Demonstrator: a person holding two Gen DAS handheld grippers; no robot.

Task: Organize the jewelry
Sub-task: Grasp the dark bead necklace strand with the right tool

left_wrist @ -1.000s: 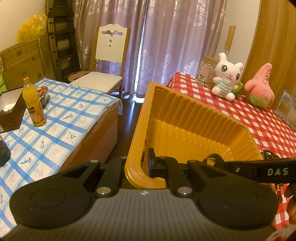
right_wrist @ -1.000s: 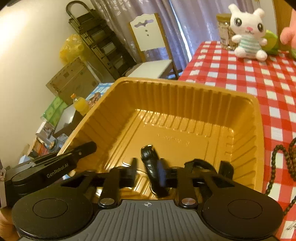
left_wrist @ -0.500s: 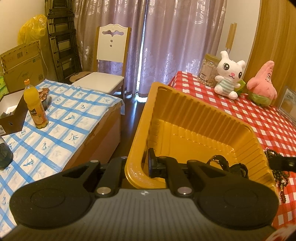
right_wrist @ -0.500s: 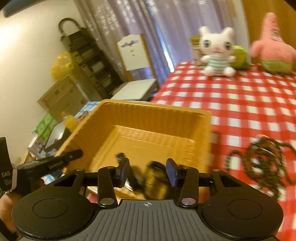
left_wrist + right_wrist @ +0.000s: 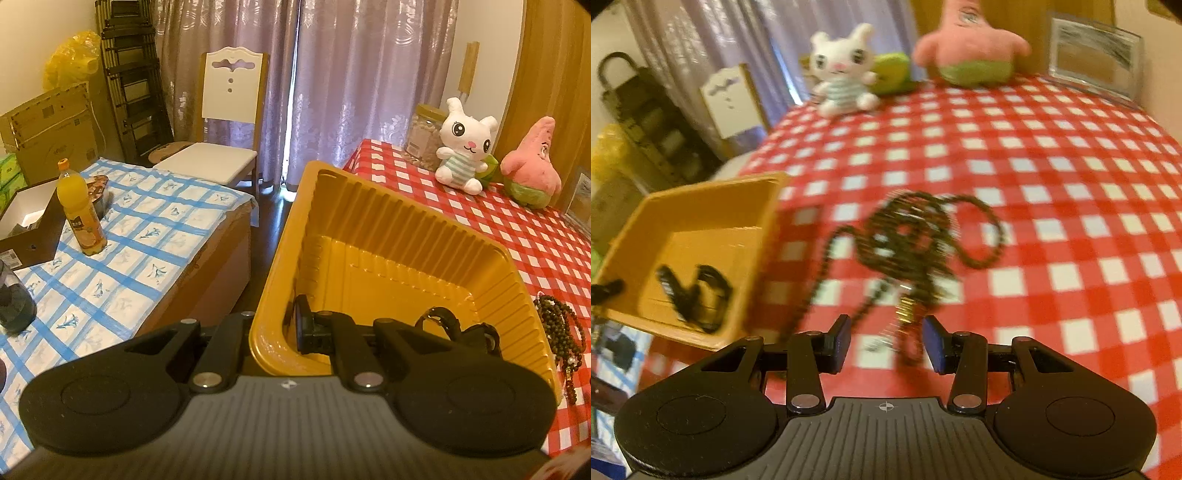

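A yellow plastic tray (image 5: 388,236) sits at the edge of the red checked table (image 5: 532,236). My left gripper (image 5: 275,328) is shut on the tray's near rim. A black watch (image 5: 458,328) lies inside the tray; it also shows in the right wrist view (image 5: 694,291), where the tray (image 5: 701,199) is at the left. A dark bead necklace (image 5: 912,236) lies tangled on the cloth to the right of the tray; it also shows in the left wrist view (image 5: 561,328). My right gripper (image 5: 886,341) is open and empty, just short of the necklace.
A white bunny toy (image 5: 842,74), a pink starfish toy (image 5: 971,48) and a framed picture (image 5: 1093,55) stand at the table's far side. A jar (image 5: 424,133) is by the bunny. A second table with a blue cloth (image 5: 122,240) and a juice bottle (image 5: 81,210) is on the left.
My right gripper opened and let the black watch go into the tray, then swung right, out of the tray, to the bead necklace. My left gripper kept its hold on the tray rim.
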